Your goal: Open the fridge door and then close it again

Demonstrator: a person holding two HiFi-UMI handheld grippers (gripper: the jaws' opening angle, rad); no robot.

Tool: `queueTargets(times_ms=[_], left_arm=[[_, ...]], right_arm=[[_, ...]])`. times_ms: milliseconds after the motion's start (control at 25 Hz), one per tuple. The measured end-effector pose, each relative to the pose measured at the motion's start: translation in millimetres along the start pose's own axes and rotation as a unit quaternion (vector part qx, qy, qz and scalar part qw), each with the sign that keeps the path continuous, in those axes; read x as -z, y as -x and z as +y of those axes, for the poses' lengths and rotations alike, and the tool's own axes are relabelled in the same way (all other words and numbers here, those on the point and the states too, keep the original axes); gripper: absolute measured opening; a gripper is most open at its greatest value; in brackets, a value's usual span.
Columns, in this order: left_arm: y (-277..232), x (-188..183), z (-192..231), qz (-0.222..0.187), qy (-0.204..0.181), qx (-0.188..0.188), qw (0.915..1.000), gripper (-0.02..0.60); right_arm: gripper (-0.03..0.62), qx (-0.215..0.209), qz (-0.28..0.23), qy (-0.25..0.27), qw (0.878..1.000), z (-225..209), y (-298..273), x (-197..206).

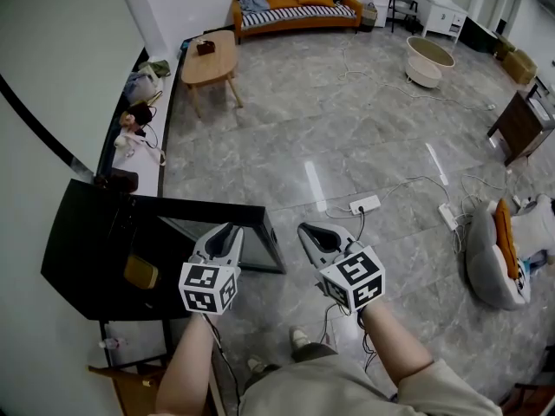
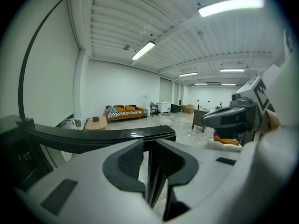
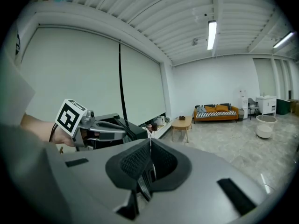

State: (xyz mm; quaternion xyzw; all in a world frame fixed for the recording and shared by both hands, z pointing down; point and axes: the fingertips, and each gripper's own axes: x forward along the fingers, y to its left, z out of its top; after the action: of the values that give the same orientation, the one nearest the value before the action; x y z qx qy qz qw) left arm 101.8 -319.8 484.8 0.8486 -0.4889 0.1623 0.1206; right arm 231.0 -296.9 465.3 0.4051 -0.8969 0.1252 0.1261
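Note:
A black fridge [image 1: 87, 250] stands at the left by the wall, seen from above. Its door [image 1: 217, 206] is swung out over the floor. My left gripper [image 1: 229, 231] sits at the door's outer edge, and in the left gripper view its jaws [image 2: 150, 148] are shut on that thin dark edge, with the door's top rim [image 2: 93, 136] curving off to the left. My right gripper [image 1: 309, 232] hovers just right of the door, shut and empty. In the right gripper view its pads [image 3: 140, 160] meet on nothing, and the left gripper [image 3: 122, 125] and fridge show at left.
A power strip [image 1: 364, 204] with cables lies on the floor ahead. A beanbag [image 1: 503, 250] is at right and a dark cabinet [image 1: 525, 124] behind it. A wooden table [image 1: 211, 59], orange sofa [image 1: 295, 7] and white tub [image 1: 429, 59] stand farther off. A cluttered low shelf [image 1: 139, 128] runs along the left wall.

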Motion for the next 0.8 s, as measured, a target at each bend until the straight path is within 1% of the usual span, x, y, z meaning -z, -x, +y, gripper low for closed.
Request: queueTargets(times_ms=[160, 360, 560, 800], left_arm=[[-9, -3, 3, 0.001, 0.011, 0.003, 0.9999, 0.074], [-23, -9, 6, 0.002, 0.004, 0.001, 1.0, 0.074], [-35, -15, 10, 0.004, -0.007, 0.003, 1.0, 0.072], [-49, -19, 16, -0.001, -0.004, -0.002, 1.0, 0.072]], right_arm=[[-0.003, 0.0, -0.004, -0.003, 1.0, -1, -4, 4], [-0.003, -0.001, -0.007, -0.009, 1.0, -5, -8, 4], [-0.003, -0.002, -0.016, -0.031, 0.999, -14, -11, 4], [-0.003, 0.0, -0.012, -0.031, 0.999, -21, -14, 8]])
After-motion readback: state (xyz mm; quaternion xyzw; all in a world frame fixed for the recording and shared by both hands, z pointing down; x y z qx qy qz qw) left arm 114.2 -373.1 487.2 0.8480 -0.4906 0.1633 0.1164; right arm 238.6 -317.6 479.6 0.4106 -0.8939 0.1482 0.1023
